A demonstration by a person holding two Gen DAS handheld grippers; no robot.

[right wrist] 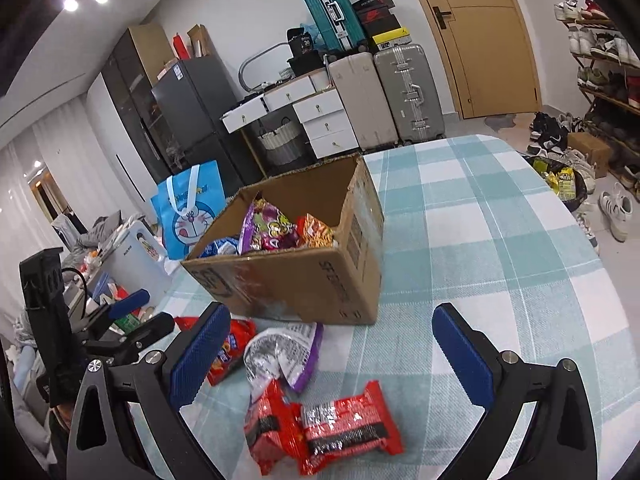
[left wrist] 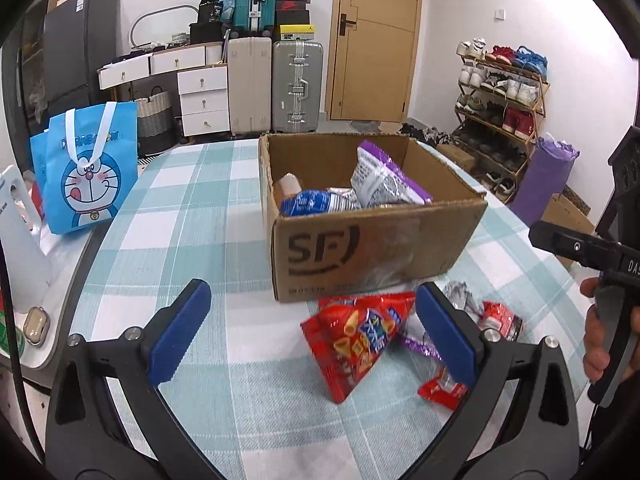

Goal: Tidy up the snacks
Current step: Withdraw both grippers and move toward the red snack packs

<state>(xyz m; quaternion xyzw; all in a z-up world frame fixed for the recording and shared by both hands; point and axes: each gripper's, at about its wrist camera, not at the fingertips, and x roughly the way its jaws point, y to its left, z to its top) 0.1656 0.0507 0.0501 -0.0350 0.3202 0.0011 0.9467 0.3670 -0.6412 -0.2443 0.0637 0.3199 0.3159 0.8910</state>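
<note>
I had both grippers spread wide over the checked tablecloth (left wrist: 208, 208), neither holding anything. In the left wrist view the left gripper (left wrist: 312, 336) framed a red crinkly snack bag (left wrist: 352, 340) lying flat at about one o'clock from the jaws' centre, just in front of the SF cardboard box (left wrist: 372, 248). In the right wrist view the right gripper (right wrist: 332, 356) stood above two glossy red foil packets (right wrist: 320, 428) at six o'clock, with a silver-and-purple pouch (right wrist: 280, 354) at eleven, all on the table beside the box.

The box, at twelve o'clock in both views, already held several bags: a purple one (left wrist: 384, 176), a blue one (left wrist: 308, 202), an orange one (right wrist: 316, 232).

To do this well, I judged each gripper should come down along a packet's narrow width and pinch at a sealed edge, since the puffy, slick film would likely slip or crush if squeezed mid-body. The overlapping red packets wanted one lifted at a time.
</note>
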